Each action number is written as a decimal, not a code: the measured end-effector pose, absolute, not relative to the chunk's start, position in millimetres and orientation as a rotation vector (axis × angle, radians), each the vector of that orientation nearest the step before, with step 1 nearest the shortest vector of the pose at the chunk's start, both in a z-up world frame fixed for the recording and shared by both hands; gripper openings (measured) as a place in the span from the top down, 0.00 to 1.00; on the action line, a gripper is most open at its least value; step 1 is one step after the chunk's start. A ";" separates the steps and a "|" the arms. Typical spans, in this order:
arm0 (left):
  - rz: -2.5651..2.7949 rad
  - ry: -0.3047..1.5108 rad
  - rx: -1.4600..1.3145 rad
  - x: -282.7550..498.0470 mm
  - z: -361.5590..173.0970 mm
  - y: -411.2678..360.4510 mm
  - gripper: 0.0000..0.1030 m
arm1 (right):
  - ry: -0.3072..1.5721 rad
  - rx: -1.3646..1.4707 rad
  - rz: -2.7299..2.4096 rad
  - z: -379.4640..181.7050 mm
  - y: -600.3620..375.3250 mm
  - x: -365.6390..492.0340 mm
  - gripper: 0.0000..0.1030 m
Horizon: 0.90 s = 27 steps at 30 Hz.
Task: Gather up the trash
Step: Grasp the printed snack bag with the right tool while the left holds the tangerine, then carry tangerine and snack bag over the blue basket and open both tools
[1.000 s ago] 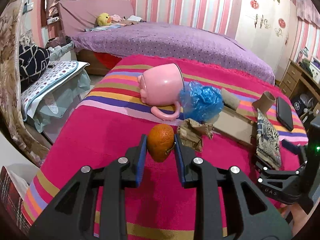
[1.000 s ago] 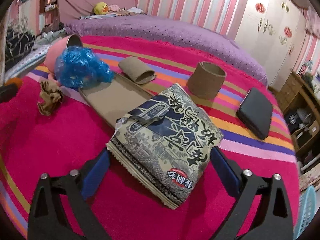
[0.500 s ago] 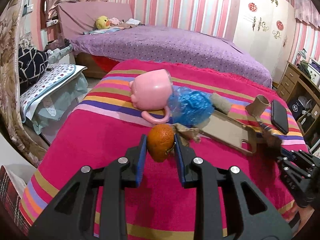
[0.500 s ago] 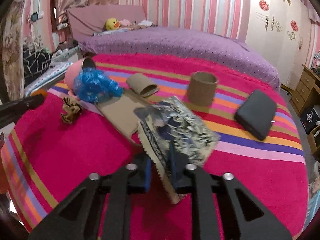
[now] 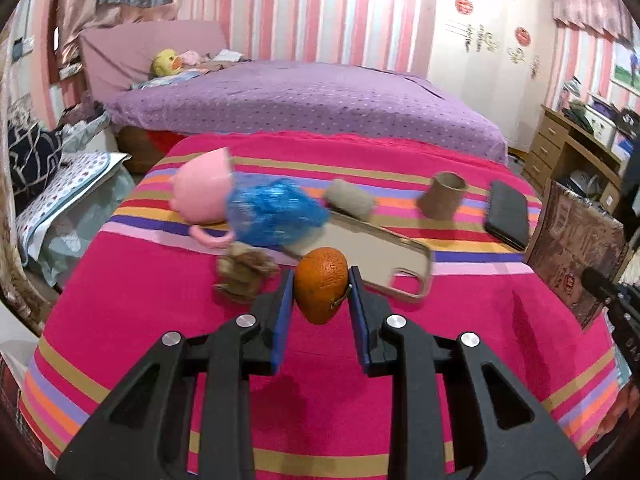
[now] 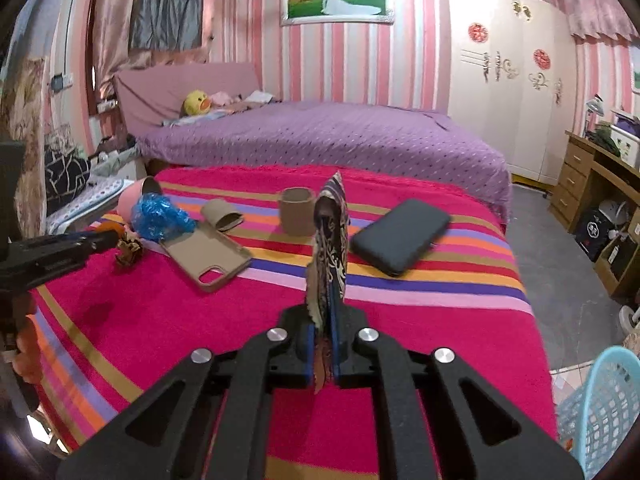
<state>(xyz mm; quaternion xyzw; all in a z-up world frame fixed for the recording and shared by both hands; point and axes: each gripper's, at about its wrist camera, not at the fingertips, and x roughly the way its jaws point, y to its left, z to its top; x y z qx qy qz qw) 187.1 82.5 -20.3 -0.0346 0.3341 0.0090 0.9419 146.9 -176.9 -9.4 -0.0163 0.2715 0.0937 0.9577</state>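
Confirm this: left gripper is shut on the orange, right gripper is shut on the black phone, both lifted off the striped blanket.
Not quite. The right gripper is shut on the printed snack packet; the right wrist view shows the black phone lying on the striped blanket. The left gripper does hold the orange.

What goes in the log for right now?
left gripper: shut on orange peel | right gripper: shut on snack packet, lifted | basket: nearby

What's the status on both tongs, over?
Left tongs shut on orange. Right tongs shut on printed wrapper. Crumpled paper on bedspread. Path unobstructed.
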 end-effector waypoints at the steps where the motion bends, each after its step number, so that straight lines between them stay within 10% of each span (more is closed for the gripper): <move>1: 0.009 0.678 -0.063 185.9 -20.2 74.2 0.75 | 0.550 -0.029 0.185 -9.3 -185.6 142.3 0.94; 27: -0.127 0.687 0.012 170.5 -28.3 -114.7 0.75 | 0.523 0.021 0.039 -8.2 -373.2 88.4 0.94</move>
